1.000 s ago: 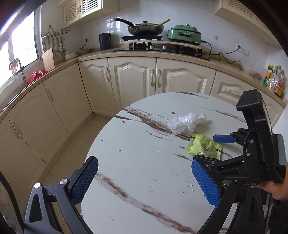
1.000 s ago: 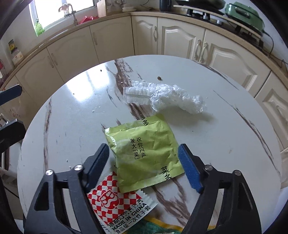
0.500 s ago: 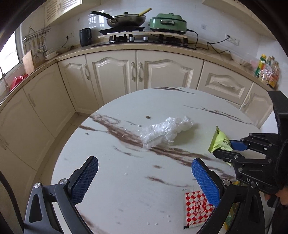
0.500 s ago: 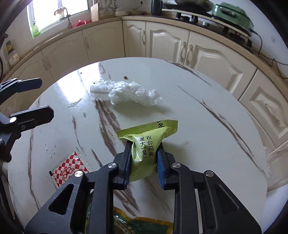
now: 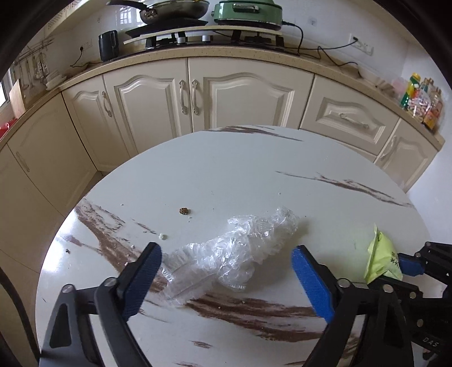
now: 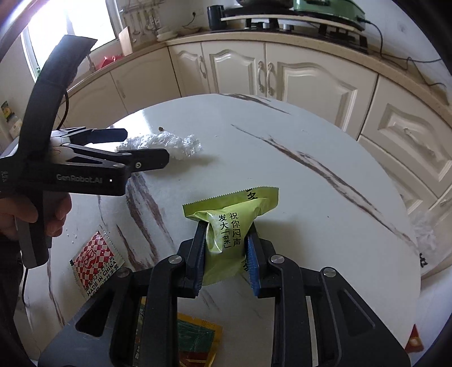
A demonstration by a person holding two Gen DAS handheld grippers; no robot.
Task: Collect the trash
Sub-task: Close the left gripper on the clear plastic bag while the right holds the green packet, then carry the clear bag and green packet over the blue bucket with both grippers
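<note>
Left wrist view: round white marble-look table [image 5: 226,175] with brown veins, cream cabinets [image 5: 158,104] behind, stove with pan [image 5: 169,12] on the counter. Left gripper [image 5: 226,271] closing, pads not yet pressing, crumpled clear plastic wrap [image 5: 234,251] between them on the table. Crumb [image 5: 184,210] farther off.

Right wrist view: right gripper [image 6: 227,251] clamped narrow on green snack packet [image 6: 230,225], held above the tabletop. Red checkered sachet [image 6: 94,264] flat at left; window [image 6: 70,25] bright behind.

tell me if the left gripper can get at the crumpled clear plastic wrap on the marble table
Probably yes: the left gripper is closing with the crumpled clear plastic wrap between its pads, not yet pressed, nothing blocking.
</note>
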